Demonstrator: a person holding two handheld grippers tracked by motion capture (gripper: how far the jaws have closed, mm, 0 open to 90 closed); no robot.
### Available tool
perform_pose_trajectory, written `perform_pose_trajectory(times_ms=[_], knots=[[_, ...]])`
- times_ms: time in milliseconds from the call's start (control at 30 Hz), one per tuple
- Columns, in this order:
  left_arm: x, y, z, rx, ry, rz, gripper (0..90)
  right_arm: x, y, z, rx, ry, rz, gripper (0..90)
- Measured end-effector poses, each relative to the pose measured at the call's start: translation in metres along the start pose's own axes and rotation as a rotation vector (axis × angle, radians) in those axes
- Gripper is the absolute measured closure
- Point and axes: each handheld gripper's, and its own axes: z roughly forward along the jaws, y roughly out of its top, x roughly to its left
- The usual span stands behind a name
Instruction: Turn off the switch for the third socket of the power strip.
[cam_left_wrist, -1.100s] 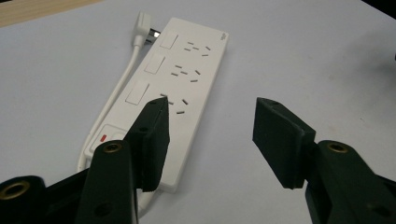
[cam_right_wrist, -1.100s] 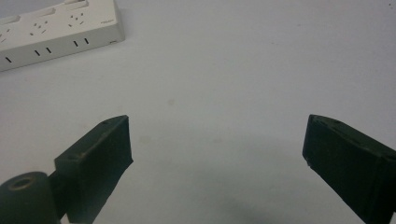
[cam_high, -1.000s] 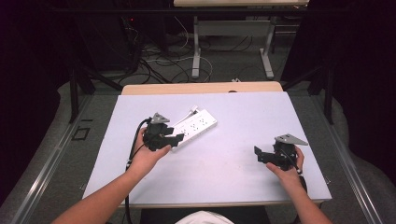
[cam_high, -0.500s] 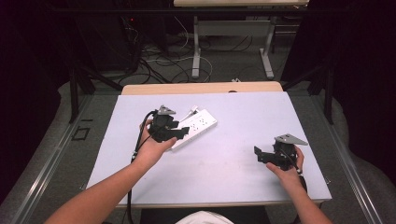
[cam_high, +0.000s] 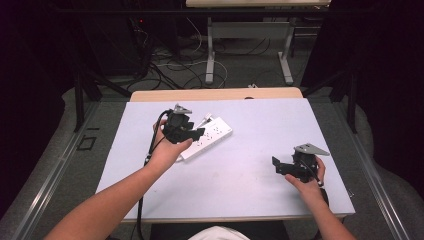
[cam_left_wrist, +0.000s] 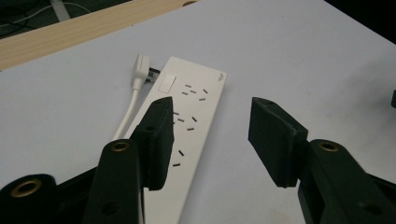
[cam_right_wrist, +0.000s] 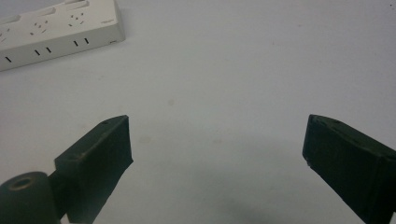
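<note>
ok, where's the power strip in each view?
High view: power strip left of centre, lying diagonally, partly under the left gripper.
Left gripper view: centre-left, running up from behind the left jaw.
Right gripper view: top-left corner.
Shared landmark: the white tabletop it lies on.

One table (cam_high: 240, 190) carries the things. On it lies one power strip (cam_high: 215, 135), toward the far left of the table, with one white plug (cam_left_wrist: 141, 70) and one cord (cam_left_wrist: 127, 114) at its far end. On the strip's face there is one switch (cam_left_wrist: 166, 83). Two claws are over the table: the left claw (cam_left_wrist: 210, 135) above the strip, the right claw (cam_right_wrist: 217, 163) near the right edge. Each has two jaws, four in all. Two hands hold them, left hand (cam_high: 167, 150) and right hand (cam_high: 307, 182).
</note>
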Motion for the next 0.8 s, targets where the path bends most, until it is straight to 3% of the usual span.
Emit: perform_pose_trajectory(times_ms=[467, 800], knots=[[0.007, 0.021, 0.013, -0.015, 0.004, -0.023, 58.7, -0.001, 0.001, 0.003, 0.001, 0.007, 0.015, 7.4], [0.007, 0.034, 0.026, -0.019, 0.019, -0.015, 64.1, -0.002, 0.000, 0.005, 0.006, 0.013, 0.014, 7.6]])
